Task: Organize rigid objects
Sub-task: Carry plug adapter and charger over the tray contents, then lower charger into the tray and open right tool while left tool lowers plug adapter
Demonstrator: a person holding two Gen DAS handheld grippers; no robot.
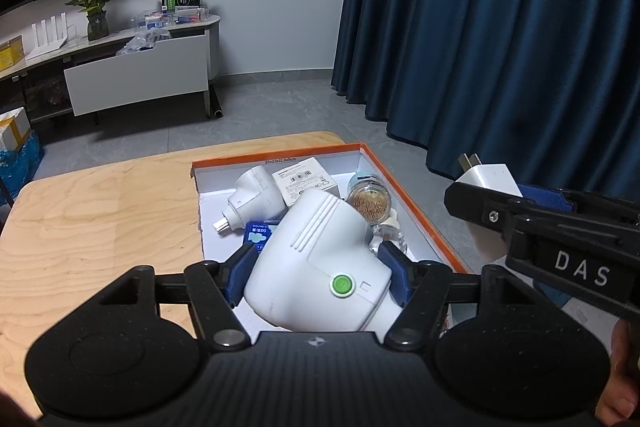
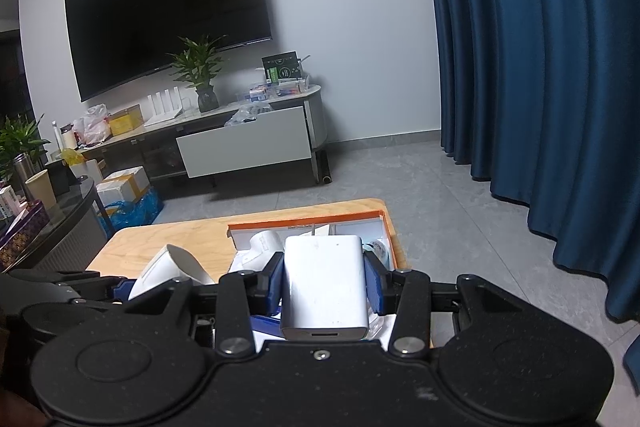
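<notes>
My left gripper (image 1: pixel 318 269) is shut on a white plug-in device with a green button (image 1: pixel 320 259), held above the near end of an orange-rimmed box (image 1: pixel 416 203). In the box lie another white plug device (image 1: pixel 256 199), a small white carton (image 1: pixel 306 183), a jar with gold contents (image 1: pixel 368 199) and a blue packet (image 1: pixel 258 233). To the right of the box, my right gripper (image 1: pixel 504 193) is shut on a white charger (image 1: pixel 490 177) with its prongs pointing away. The right wrist view shows that charger (image 2: pixel 324 291) clamped between the blue pads (image 2: pixel 374 287), over the box (image 2: pixel 304 221).
The box sits on a light wooden table (image 1: pixel 100 219) with bare wood to its left. Blue curtains (image 1: pixel 500 47) hang to the right. A TV stand (image 2: pixel 240 143) with a plant and clutter lines the far wall. A dark round table (image 2: pixel 60 227) stands at the left.
</notes>
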